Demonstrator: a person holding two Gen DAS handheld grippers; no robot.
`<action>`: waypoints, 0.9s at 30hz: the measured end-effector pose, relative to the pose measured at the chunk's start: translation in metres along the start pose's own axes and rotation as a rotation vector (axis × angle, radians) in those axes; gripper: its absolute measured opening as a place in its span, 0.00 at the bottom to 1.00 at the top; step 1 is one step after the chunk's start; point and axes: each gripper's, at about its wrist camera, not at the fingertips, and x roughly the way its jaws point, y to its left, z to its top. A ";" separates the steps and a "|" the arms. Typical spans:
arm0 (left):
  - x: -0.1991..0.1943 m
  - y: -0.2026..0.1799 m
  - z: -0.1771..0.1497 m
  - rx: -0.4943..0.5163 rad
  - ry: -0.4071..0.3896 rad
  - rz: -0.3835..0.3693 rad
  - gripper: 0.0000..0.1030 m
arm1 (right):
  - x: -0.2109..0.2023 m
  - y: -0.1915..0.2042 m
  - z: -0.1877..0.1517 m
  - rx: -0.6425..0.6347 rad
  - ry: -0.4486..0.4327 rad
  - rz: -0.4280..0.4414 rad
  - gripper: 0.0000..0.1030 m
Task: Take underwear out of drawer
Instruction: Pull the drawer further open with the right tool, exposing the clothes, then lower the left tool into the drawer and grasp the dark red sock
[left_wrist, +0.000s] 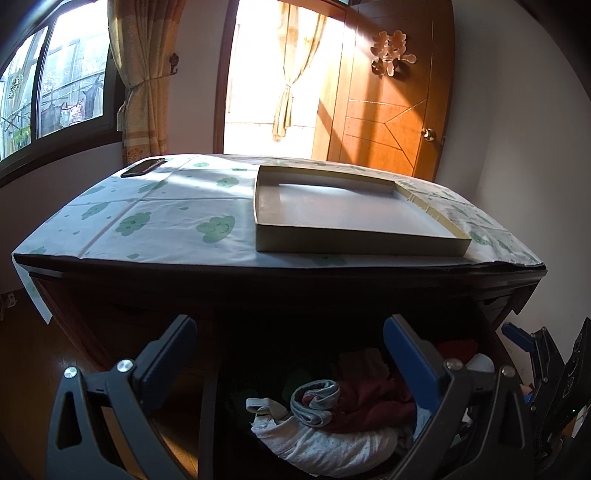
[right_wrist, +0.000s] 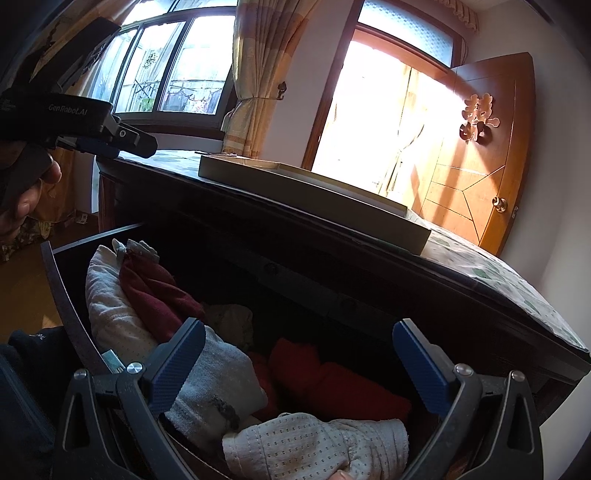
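Observation:
The drawer (right_wrist: 62, 288) of the dark dresser stands pulled out, filled with folded underwear. In the right wrist view a white dotted piece (right_wrist: 314, 443) lies nearest, with a grey piece (right_wrist: 218, 384), red pieces (right_wrist: 332, 376) and a maroon piece (right_wrist: 155, 295) behind it. My right gripper (right_wrist: 299, 354) hangs open just above them, holding nothing. My left gripper (left_wrist: 291, 354) is open over the drawer's left part, above a rolled grey piece (left_wrist: 314, 402), a white dotted piece (left_wrist: 325, 443) and maroon cloth (left_wrist: 373, 398). The left gripper (right_wrist: 122, 142) also shows in the right wrist view, higher up at the left.
On the dresser's cloud-print cloth (left_wrist: 166, 221) sits a shallow empty box (left_wrist: 347, 243), with a dark phone (left_wrist: 142, 167) at the far left corner. Behind are a window, curtains and a wooden door (left_wrist: 391, 107). A hand (right_wrist: 29, 199) holds the left gripper.

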 end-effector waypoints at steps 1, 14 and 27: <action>0.001 -0.001 -0.001 0.007 0.003 -0.001 1.00 | 0.000 0.000 0.000 0.003 0.005 0.001 1.00; 0.033 -0.016 -0.012 0.138 0.108 -0.045 1.00 | 0.015 -0.026 0.003 0.187 0.130 0.129 1.00; 0.075 -0.064 -0.029 0.483 0.301 -0.177 1.00 | 0.016 -0.032 0.003 0.222 0.138 0.125 1.00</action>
